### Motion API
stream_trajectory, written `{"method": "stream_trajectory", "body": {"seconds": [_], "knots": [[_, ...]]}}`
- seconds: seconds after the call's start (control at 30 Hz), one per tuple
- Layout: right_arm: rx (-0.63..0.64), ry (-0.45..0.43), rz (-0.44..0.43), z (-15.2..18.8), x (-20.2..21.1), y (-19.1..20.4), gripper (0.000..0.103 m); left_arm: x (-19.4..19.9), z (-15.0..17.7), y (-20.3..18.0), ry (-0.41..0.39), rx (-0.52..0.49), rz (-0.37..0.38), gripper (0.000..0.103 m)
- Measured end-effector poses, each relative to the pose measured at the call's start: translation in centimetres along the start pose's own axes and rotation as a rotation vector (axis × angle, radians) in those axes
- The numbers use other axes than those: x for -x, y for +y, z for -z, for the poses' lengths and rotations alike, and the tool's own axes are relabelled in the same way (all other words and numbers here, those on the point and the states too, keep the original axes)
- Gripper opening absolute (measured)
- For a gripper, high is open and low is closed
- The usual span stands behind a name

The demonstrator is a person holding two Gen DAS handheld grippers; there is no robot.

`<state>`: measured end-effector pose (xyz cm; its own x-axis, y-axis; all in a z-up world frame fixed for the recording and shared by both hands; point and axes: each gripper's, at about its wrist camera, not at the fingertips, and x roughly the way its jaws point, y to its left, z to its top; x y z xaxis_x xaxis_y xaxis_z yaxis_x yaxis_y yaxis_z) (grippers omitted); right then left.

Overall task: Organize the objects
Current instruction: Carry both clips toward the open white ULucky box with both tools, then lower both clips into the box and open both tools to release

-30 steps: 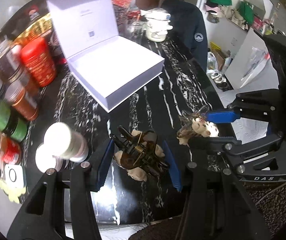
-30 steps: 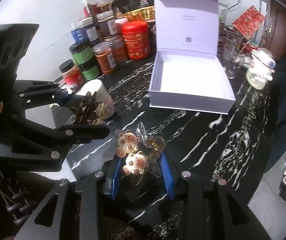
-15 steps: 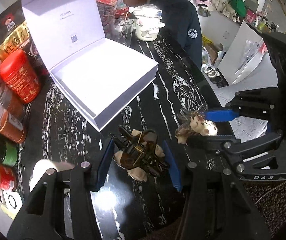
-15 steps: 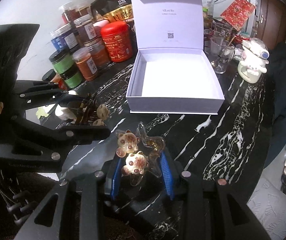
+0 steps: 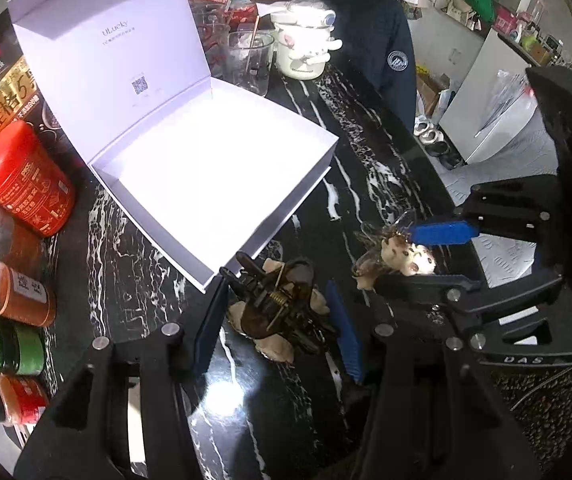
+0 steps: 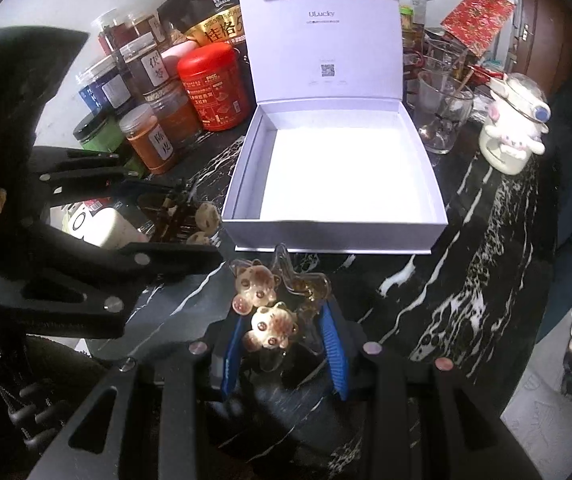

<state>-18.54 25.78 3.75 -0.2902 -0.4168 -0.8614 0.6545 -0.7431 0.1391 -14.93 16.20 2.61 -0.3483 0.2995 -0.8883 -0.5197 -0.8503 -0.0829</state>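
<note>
1. "ULucky" is printed on the inside of the white box's raised lid point(image 6: 321, 28), with a QR code lower down.
2. "DAS" stands on the right claw point(image 5: 405, 252) body.
3. "桂格" marks the black-and-gold bag point(image 6: 214, 20).

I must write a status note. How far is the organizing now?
Done: the box stands open, with nothing inside. In hand: the left tool holds a brown clip; the right tool holds a bear clip, both near the box front. Left: putting both clips inside.
</note>
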Motion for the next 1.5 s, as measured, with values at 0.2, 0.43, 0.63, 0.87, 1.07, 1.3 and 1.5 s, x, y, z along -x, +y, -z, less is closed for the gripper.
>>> {"method": "stream_trajectory", "body": {"seconds": [0.2,0.43,0.63,0.87,1.07,1.3,1.5], "knots": [[0.022,0.02,-0.02,-1.5,-1.4,-1.2,0.037,-1.7,-1.4,1.0,0.038,0.011,-0.007,0.049],[0.048,0.023,-0.033,-3.8,-3.0,-2.8,0.037,-3.7,-3.3,2.2,0.071,0.012,-0.012,0.049],[0.074,0.015,-0.019,-6.0,-4.5,-4.4,0.037,-5.2,-5.1,3.3,0.073,0.017,-0.024,0.049],[0.081,0.005,-0.018,-8.3,-6.1,-6.0,0.037,-7.0,-7.7,4.7,0.073,0.023,-0.047,0.049],[0.086,0.002,-0.017,-9.8,-7.7,-7.4,0.037,-8.8,-9.0,5.8,0.088,0.026,-0.059,0.049],[0.091,0.007,-0.023,-11.1,-9.6,-8.7,0.037,-10.9,-9.7,6.6,0.114,0.019,-0.056,0.049],[0.1,0.014,-0.03,-12.0,-11.2,-9.4,0.037,-11.9,-10.2,7.5,0.12,0.016,-0.06,0.049]]}}
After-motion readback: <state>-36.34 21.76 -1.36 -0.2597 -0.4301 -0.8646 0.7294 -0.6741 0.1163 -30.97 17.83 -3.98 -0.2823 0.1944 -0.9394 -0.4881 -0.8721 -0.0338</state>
